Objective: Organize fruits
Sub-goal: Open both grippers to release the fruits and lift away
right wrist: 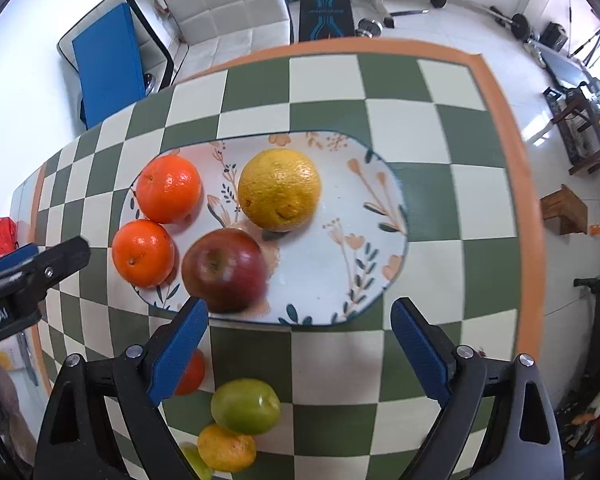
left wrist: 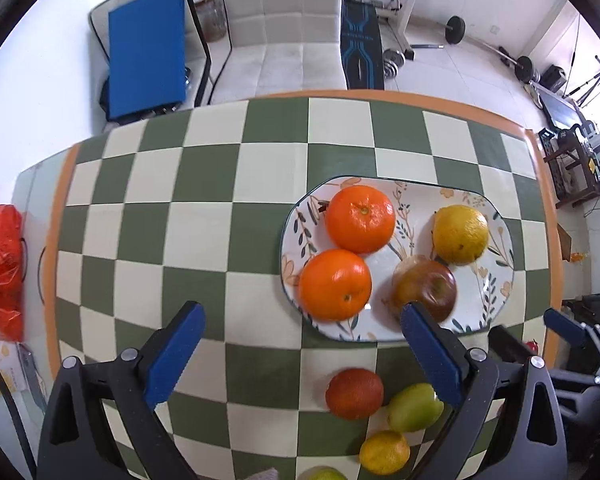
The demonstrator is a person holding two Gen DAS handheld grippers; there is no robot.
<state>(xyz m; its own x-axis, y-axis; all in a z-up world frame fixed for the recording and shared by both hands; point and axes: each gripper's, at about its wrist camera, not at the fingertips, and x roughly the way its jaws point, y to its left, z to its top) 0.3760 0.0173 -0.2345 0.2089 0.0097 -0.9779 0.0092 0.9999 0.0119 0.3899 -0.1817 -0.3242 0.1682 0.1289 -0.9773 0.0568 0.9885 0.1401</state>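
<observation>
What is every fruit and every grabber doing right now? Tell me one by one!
Left gripper: jaws open, holding nothing.
Right gripper: jaws open, holding nothing.
Plate: flat on the table, partly filled.
Two oranges: on the plate, side by side.
Yellow citrus: on the plate.
Red apple: on the plate, blurry.
Green fruit: on the table, off the plate.
Small yellow fruit: on the table, off the plate.

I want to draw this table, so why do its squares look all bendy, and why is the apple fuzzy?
Both wrist views bend the tablecloth squares because the lens is fisheye. The apple is smeared by motion blur in the right wrist view, and likewise in the left wrist view; the oranges look sharper.
</observation>
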